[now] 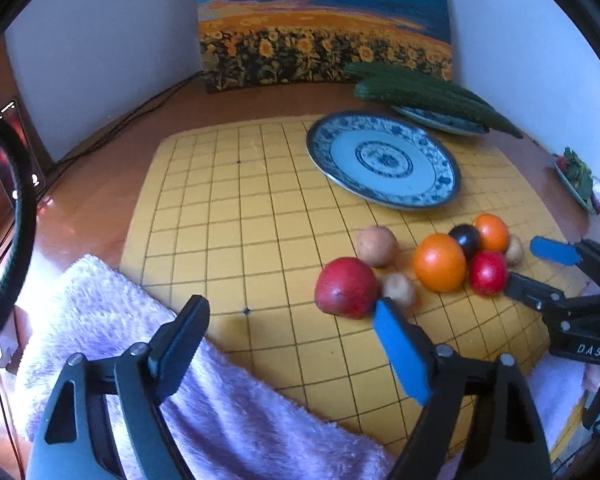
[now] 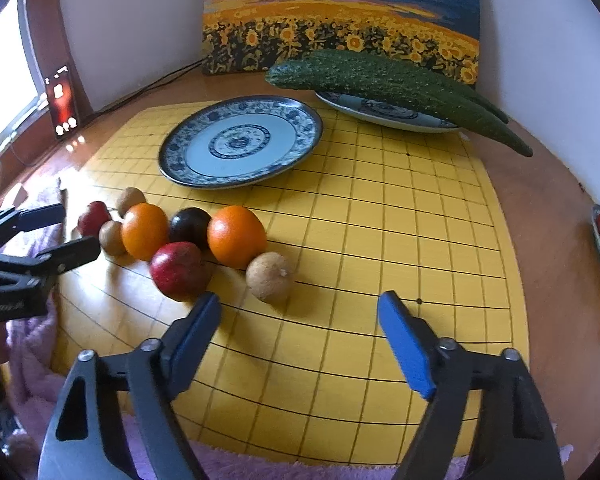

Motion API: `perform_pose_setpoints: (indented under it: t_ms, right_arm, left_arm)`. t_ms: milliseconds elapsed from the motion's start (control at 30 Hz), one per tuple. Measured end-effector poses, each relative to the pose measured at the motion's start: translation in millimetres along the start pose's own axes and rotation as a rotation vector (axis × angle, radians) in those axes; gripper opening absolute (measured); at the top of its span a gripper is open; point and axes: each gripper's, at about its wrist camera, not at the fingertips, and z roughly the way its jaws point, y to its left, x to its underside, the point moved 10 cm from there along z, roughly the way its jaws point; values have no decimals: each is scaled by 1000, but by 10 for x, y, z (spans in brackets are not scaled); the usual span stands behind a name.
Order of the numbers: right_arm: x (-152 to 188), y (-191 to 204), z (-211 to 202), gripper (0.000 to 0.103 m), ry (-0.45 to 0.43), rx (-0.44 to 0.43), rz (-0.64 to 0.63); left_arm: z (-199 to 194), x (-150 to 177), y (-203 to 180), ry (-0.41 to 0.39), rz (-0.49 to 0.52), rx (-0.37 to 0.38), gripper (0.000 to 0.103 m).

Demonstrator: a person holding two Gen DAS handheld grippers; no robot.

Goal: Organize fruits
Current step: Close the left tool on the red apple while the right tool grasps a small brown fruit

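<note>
Fruit cluster: round orange citrus point(image 2: 236, 236), red apple point(image 2: 178, 270), dark plum point(image 2: 189, 226) and brown round fruit point(image 2: 269, 276), on the yellow gridded board point(image 2: 380, 240), near the empty blue-and-white patterned plate point(image 2: 240, 144). Left gripper point(image 1: 288, 332) and right gripper point(image 2: 300, 312): jaws spread, nothing between them.

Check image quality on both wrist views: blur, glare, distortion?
Left wrist: fruit soft with blur, glare on the purple towel and wooden table, grid board bowed by fisheye. Right wrist: sharper, blown-out window at left, same bowing.
</note>
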Motion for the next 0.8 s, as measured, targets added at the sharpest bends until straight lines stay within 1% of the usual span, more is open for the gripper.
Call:
perform_pose_setpoints:
  t_ms: [67,133,200,267,400,467,567,633,800]
  right_arm:
    - [-14,46,-7,73,3,-15,-11]
    - [-20,90,-3,71,5,-13,-27]
    - [-22,113,4,64,8,-18,-36]
    - [-17,116,5,60,12,-20,-38]
    - [-8,92,-16,52,15,-26,-34]
    - [-12,75,-19,49,16,-28,-32]
    - [-17,80,-16,44,19,-34,-36]
    - [-25,96,-11,43,19,-38,-41]
    - [-36,126,2,39,18,-46,-45]
  left_arm:
    - [-10,-24,12,-5,-7,4,83]
    - [-15,-39,8,-9,-11,10,83]
    - [6,-70,-21,-11,-13,23,81]
    - [22,-100,-48,-10,-10,37,76]
    - [14,-138,-99,-16,5,50,68]
    - [24,-142,-123,-11,6,62,60]
    - [43,-127,-155,0,0,75,53]
    - [62,-113,-177,8,-3,83,51]
    - [114,-85,-198,28,-15,85,51]
